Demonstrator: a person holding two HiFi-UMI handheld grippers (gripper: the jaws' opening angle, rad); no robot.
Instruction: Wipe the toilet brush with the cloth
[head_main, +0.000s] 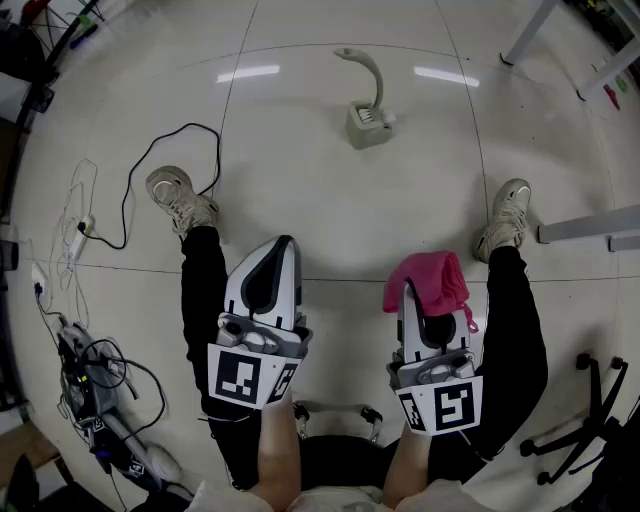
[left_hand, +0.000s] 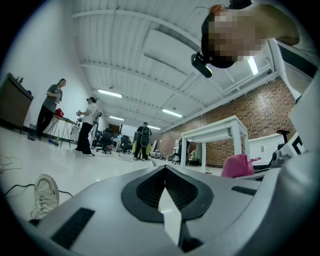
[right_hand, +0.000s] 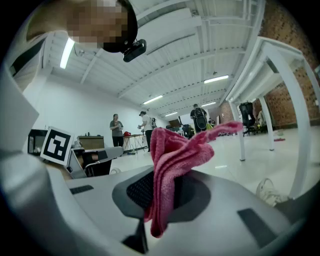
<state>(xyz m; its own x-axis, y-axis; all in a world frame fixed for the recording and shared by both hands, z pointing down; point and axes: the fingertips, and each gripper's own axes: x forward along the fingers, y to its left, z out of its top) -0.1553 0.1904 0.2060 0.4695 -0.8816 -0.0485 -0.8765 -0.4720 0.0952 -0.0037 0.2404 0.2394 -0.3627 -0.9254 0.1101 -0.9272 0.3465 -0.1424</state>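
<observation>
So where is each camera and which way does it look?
Head view: on the person's head, looking down at the floor and toilet brush; shows left shoe, right shoe, left gripper, right gripper.
Left gripper view: on the left gripper, looking level along shut jaws across the room; left shoe shows.
Right gripper view: on the right gripper, looking along jaws shut on the pink cloth; right shoe shows.
All three show the pink cloth.
</observation>
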